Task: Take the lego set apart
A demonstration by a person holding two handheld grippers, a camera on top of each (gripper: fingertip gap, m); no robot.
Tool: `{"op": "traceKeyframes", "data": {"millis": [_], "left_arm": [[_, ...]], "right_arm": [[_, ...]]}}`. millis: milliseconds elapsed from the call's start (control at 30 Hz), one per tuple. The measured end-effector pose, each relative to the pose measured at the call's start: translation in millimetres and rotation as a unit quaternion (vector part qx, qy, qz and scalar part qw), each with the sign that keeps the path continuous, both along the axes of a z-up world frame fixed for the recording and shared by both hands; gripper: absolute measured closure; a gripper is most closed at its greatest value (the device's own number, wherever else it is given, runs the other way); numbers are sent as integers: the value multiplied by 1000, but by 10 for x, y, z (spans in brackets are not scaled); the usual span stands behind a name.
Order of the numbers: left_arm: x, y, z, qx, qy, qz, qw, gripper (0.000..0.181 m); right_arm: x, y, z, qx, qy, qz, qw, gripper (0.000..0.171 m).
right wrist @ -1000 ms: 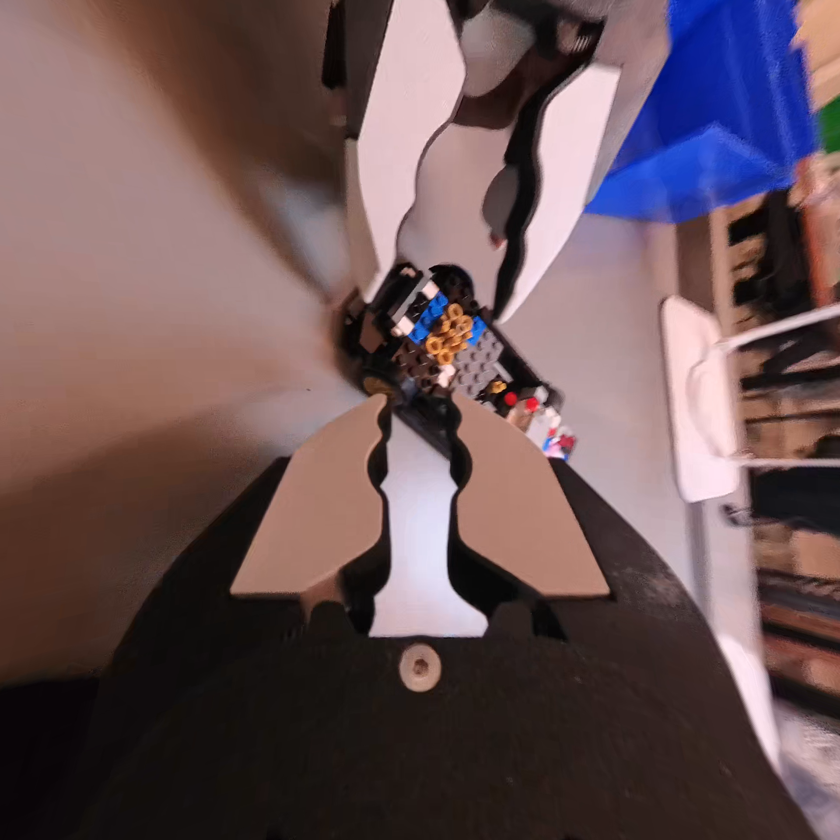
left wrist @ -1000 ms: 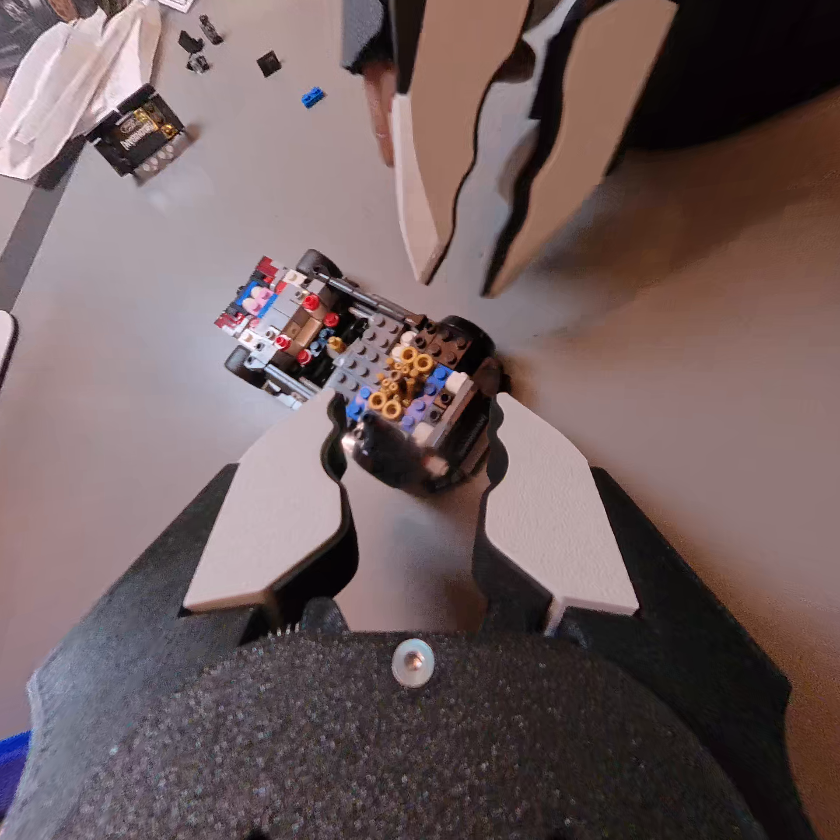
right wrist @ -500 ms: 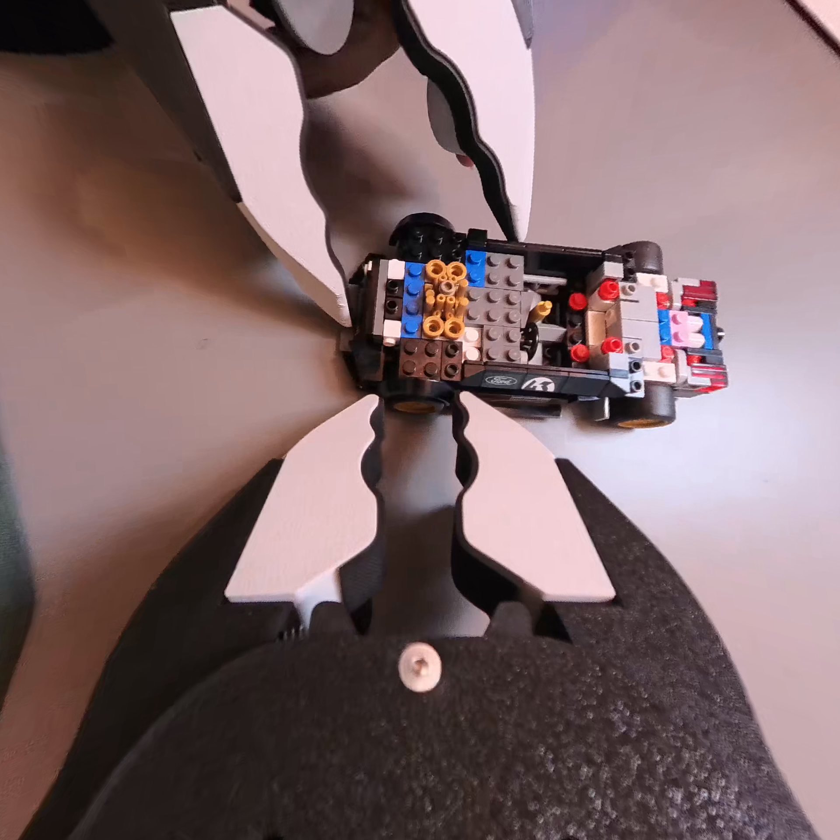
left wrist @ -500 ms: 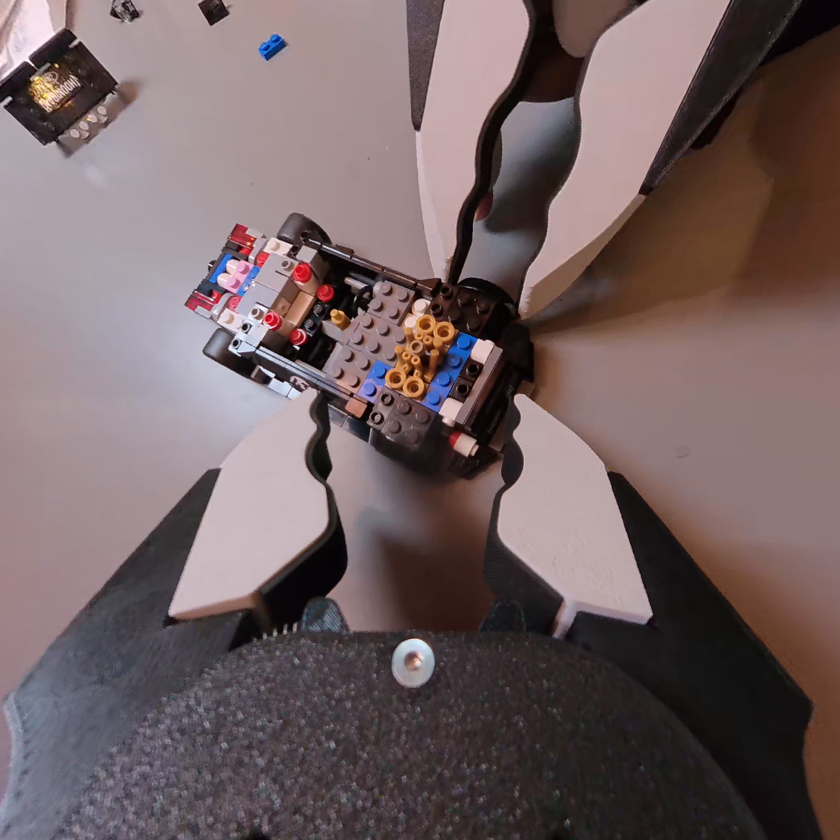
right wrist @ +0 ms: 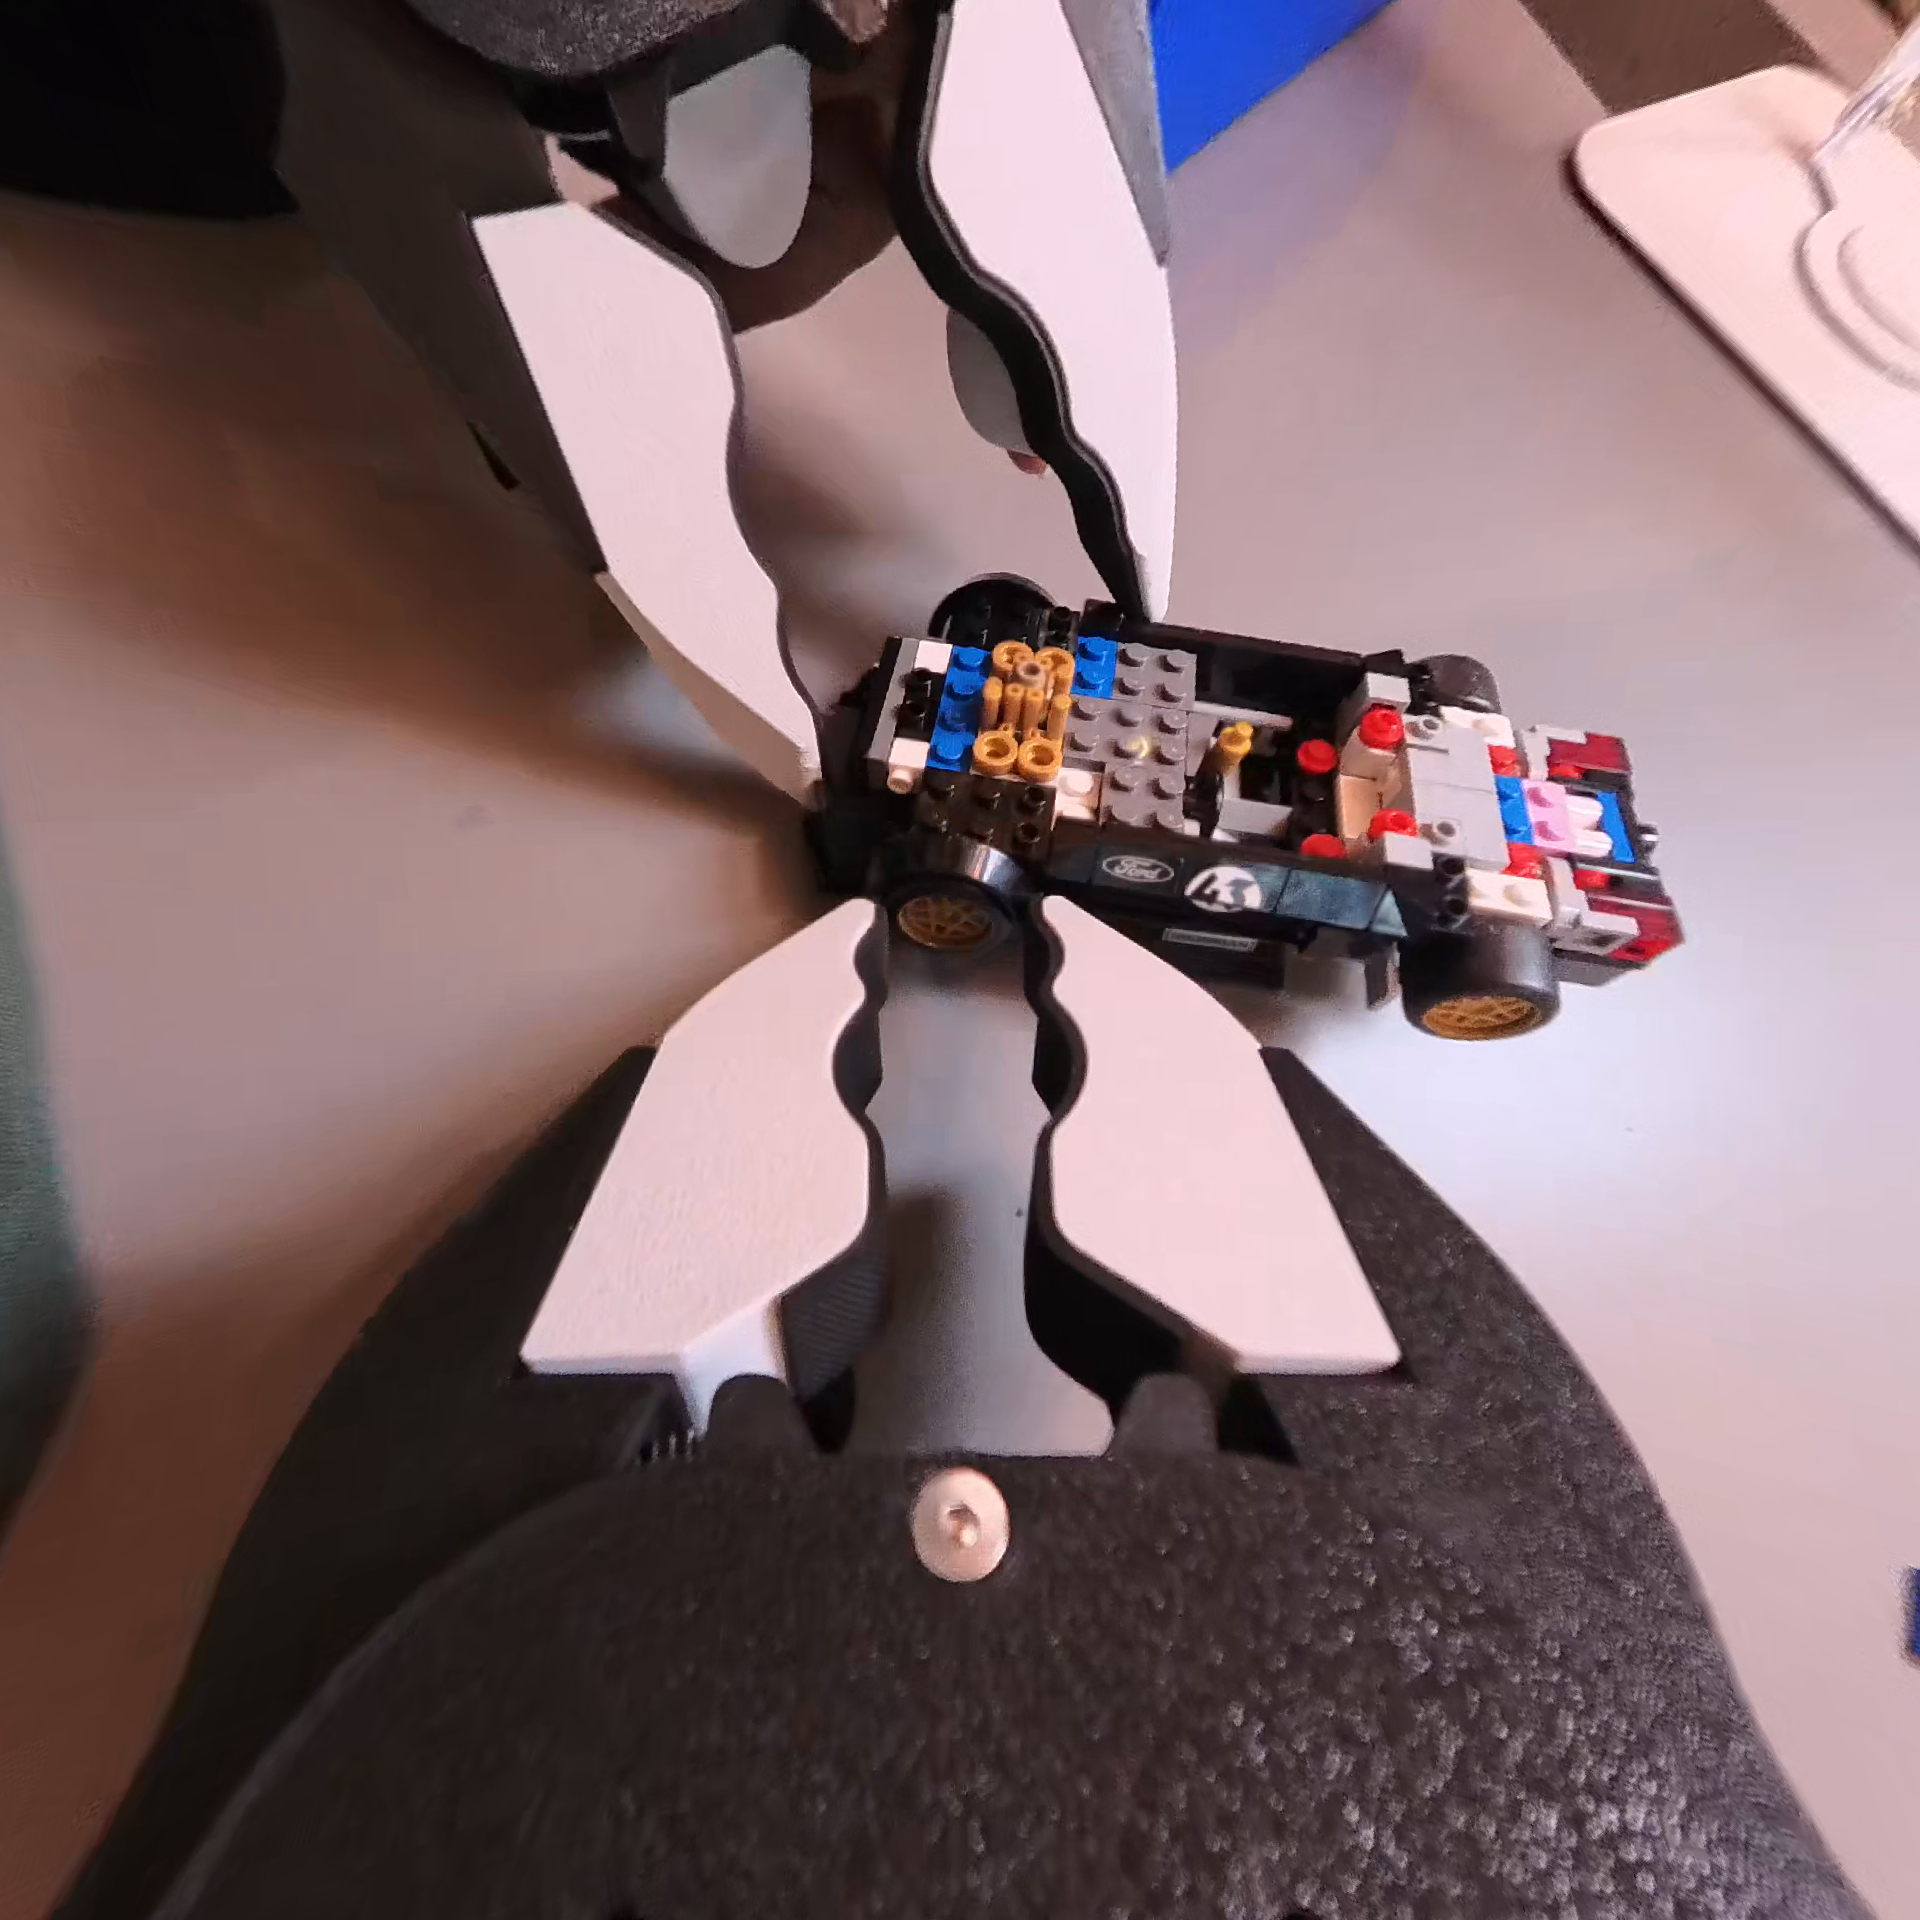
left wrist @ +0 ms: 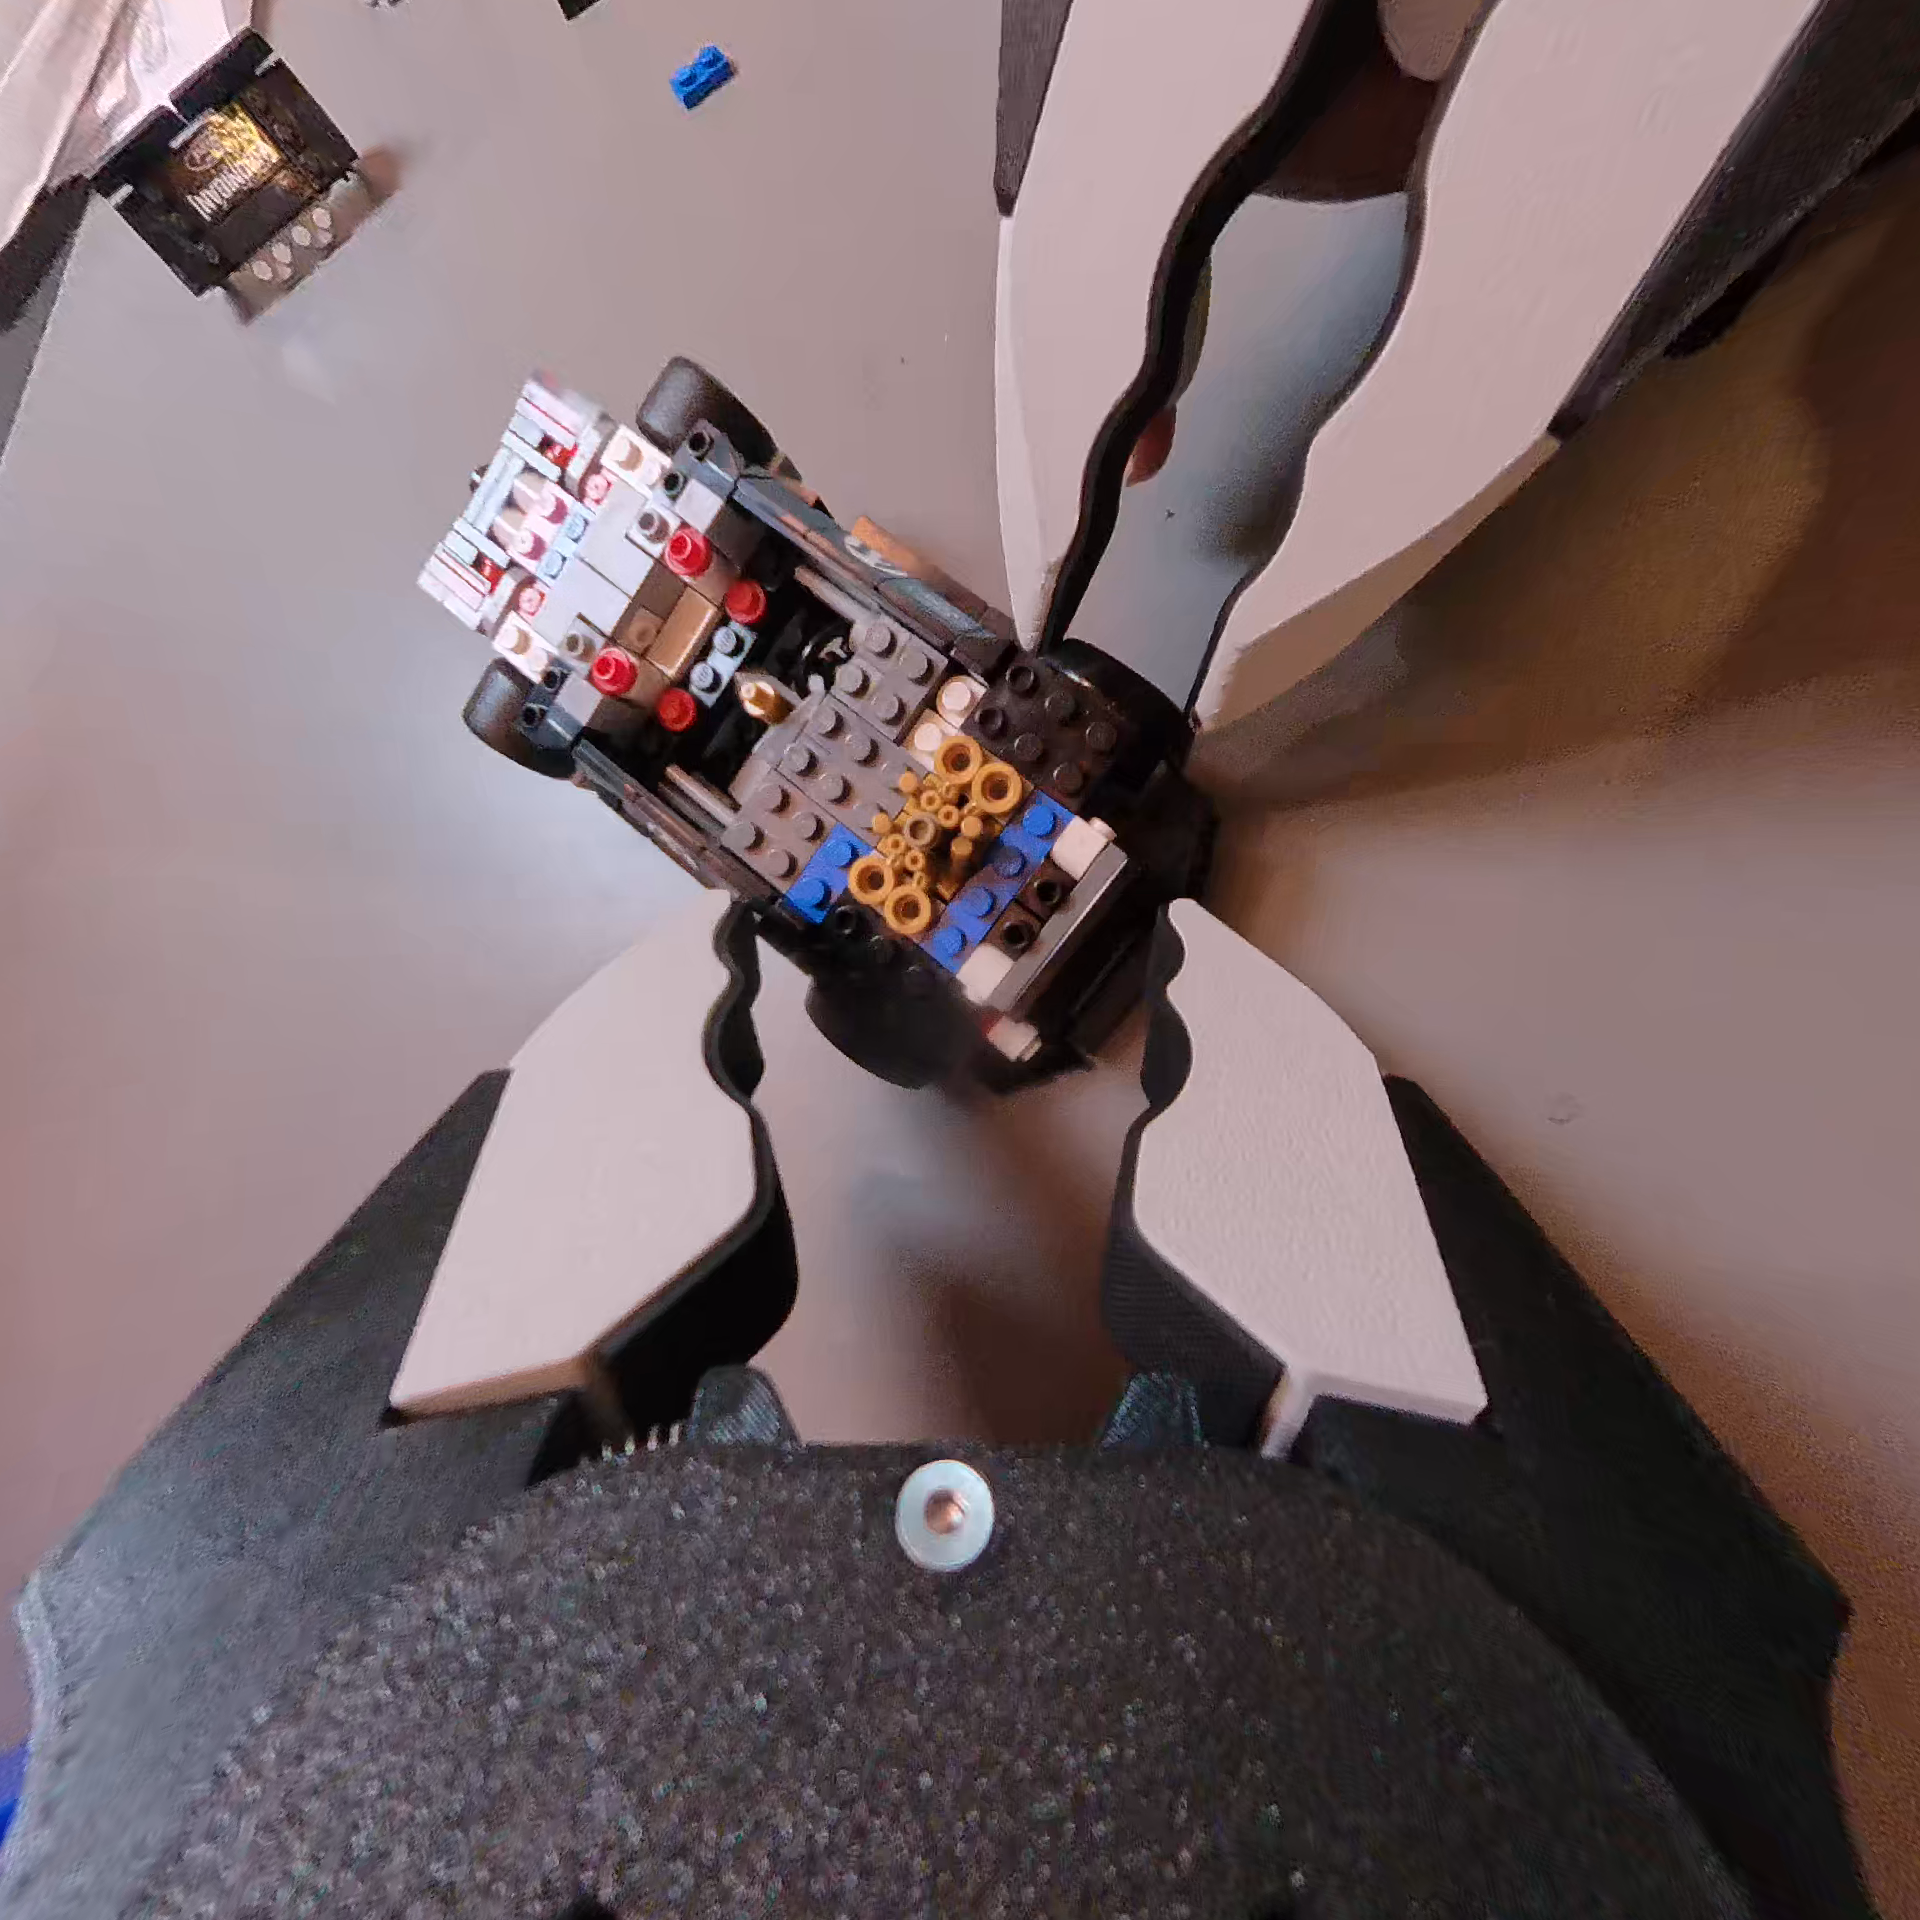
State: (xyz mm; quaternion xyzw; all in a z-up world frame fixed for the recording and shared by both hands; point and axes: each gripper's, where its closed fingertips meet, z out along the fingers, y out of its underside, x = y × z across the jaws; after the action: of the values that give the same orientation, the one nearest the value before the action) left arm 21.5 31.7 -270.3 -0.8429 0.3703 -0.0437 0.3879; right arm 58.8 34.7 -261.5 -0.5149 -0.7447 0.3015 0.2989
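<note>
A partly stripped lego car [left wrist: 831, 748], with gold, blue, grey and red bricks showing on top, sits on the grey table. My left gripper [left wrist: 951, 914] holds its front end between both fingertips, across one corner. In the right wrist view the car [right wrist: 1143, 748] lies sideways, and the left gripper [right wrist: 977, 691] comes in from the top. My right gripper [right wrist: 956, 914] is closed to a narrow gap on the car's front wheel [right wrist: 951, 920], which has a gold rim. It also shows in the left wrist view [left wrist: 1122, 675] on that wheel.
A loose blue brick [left wrist: 701, 78], a black printed lego piece [left wrist: 234, 197] and white paper [left wrist: 62, 83] lie at the far left. A blue bin [right wrist: 1247, 62] and a white tray [right wrist: 1766, 260] stand beyond the car. My right gripper's tips are some 20 centimeters from the loose blue brick [left wrist: 701, 78].
The left gripper widened and took the car's front end across a corner, and the car turned and came down level. The right gripper came in from farther off onto the front wheel.
</note>
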Motion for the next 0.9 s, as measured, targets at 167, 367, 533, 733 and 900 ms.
{"op": "traceKeyframes", "data": {"millis": [167, 367, 533, 733, 900], "left_arm": [[29, -1, -20, -3, -14, 4, 1000, 109], [10, 26, 0, -5, -34, 17, 999, 109], [5, 35, -20, 0, -6, 15, 1000, 112], [-69, 98, 30, 8, 22, 33, 999, 120], [-111, 25, 88, 0, -27, 36, 999, 112]], "right_arm": [[24, 3, -58, -55, -8, -12, 998, 147], [4, 24, 31, -97, 11, -29, 995, 148], [-24, 31, 146, -91, 52, -33, 994, 158], [20, -45, 226, -11, 64, 3, 998, 171], [148, 40, 170, -34, 60, -24, 997, 165]]}}
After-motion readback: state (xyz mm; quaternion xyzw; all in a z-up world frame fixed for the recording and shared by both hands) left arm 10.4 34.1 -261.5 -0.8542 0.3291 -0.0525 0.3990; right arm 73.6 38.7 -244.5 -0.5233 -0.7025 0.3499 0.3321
